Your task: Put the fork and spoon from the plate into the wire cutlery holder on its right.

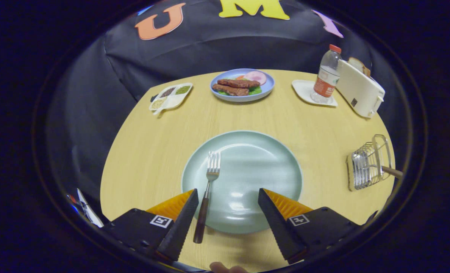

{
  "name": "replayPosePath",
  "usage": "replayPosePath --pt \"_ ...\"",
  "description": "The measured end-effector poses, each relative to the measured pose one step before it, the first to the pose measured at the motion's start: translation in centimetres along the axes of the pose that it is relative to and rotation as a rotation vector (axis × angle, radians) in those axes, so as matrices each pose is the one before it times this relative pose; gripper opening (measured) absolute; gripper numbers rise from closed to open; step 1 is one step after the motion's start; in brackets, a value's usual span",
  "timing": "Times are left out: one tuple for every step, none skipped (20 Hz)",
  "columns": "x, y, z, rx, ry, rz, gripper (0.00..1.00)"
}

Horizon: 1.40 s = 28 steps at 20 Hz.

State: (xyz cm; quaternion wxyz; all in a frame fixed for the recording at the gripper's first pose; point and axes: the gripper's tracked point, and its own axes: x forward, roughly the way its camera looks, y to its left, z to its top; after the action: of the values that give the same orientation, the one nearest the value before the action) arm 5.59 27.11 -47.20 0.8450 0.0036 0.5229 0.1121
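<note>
One piece looks already in the holder [369, 165]; my gripper [228, 199] hangs open over the plate [263, 167]. Next I shift left and pinch the fork [210, 178].

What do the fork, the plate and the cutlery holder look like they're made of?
Fork: shiny metal tines, dark handle, likely wood. Plate: glazed pale green ceramic, judging by its soft glare. Wire cutlery holder: bright chromed metal wire. The open fingers straddle the fork's handle.
</note>
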Motion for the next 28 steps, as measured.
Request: replayPosePath --pt "0.569 0.515 -0.374 0.00436 0.00754 0.00178 0.96" --pt "0.412 0.181 -0.236 0.00391 0.00738 -0.00725 0.95" --pt "0.442 0.162 -0.368 0.00303 0.00900 -0.00730 0.88" --pt "0.365 0.052 -0.276 0.00772 0.00967 -0.00900 0.85" --pt "0.480 0.059 -0.361 0.01381 0.00995 -0.00742 0.79" --pt "0.255 0.263 -0.331 0.01386 0.01353 0.00582 0.73" --pt "0.282 0.226 -0.326 0.00929 0.00948 -0.00169 0.67" --pt "0.099 -0.176 -0.185 0.01038 0.00758 -0.01167 0.60" --pt "0.115 0.548 -0.109 0.01521 0.00007 0.00903 0.52" --pt "0.073 0.556 -0.144 0.00099 0.00227 0.01433 0.44" --pt "-0.034 0.119 -0.204 -0.00578 0.00434 0.00284 0.37" --pt "0.134 0.157 0.038 -0.00349 -0.00503 0.00621 0.38" --pt "0.005 -0.304 -0.041 -0.00589 0.00062 -0.01273 0.38" --pt "-0.727 0.045 0.021 0.00460 0.00161 -0.00666 0.25" --pt "0.685 -0.020 -0.328 0.00478 0.00927 -0.00079 0.12" --pt "0.299 0.103 0.124 0.00486 0.00186 0.00777 0.11" --pt "-0.384 -0.193 -0.231 -0.00314 0.00499 0.00953 0.05" --pt "-0.369 0.091 0.105 -0.00657 0.00022 0.01687 0.05" --pt "-0.587 -0.151 0.043 -0.00378 -0.00474 0.00741 0.05" --pt "-0.755 -0.259 0.230 -0.00393 -0.00720 0.00464 0.05" --pt "-0.806 -0.147 0.183 -0.00096 -0.00648 0.01082 0.05" --pt "-0.837 -0.199 0.261 -0.00106 -0.00610 0.01088 0.05" --pt "-0.905 -0.394 0.198 -0.00338 -0.00494 0.00586 0.05" --pt "-0.975 -0.494 0.276 -0.00663 -0.00338 0.00413 0.05" --pt "-1.077 -0.485 0.188 -0.00747 -0.00877 0.00509 0.05" --pt "-1.096 -0.683 0.414 -0.01048 -0.01182 -0.00028 0.05" --pt "-1.034 -0.718 0.357 -0.01289 -0.01308 -0.00015 0.05" --pt "-1.090 -0.817 0.453 -0.01228 -0.01354 -0.00056 0.05"
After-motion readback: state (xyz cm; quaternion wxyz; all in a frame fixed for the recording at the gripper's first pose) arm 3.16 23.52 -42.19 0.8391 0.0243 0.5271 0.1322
